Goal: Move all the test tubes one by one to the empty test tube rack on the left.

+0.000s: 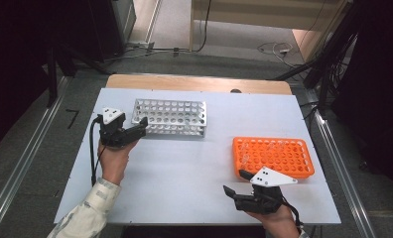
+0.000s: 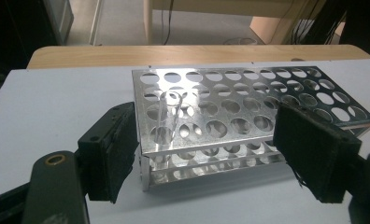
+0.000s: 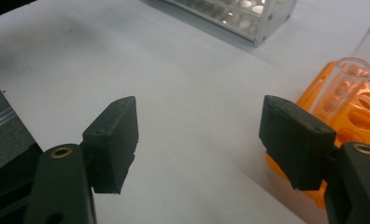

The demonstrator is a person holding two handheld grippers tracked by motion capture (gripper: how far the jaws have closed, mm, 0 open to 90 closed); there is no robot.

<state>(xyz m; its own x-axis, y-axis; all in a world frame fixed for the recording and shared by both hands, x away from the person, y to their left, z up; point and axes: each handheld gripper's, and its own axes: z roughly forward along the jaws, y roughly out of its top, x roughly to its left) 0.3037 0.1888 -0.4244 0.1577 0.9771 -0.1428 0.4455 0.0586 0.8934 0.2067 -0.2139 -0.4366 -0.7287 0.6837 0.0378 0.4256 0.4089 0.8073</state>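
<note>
1. Work in hand, as judged: moving clear tubes from the orange rack [image 1: 273,156] to the metal rack [image 1: 170,117]; one clear tube [image 2: 168,122] already stands upright in a near-corner hole of the metal rack, in the left gripper view
2. Left gripper [image 1: 135,131]: jaws apart, nothing pressed between them; the seated tube stands just beyond and between them, toward the left-hand jaw
3. Right gripper [image 3: 199,140]: jaws wide, empty, over bare table [image 1: 184,168]
4. Deciding relation: the remaining tubes [image 3: 338,86] stand upright in the orange rack, beyond the right-hand jaw in the right gripper view, long axis vertical; the right gripper is just beside that rack, the left well apart
5. Judgement: the next pick falls to the right gripper, jaws brought level across a tube's sides
</note>
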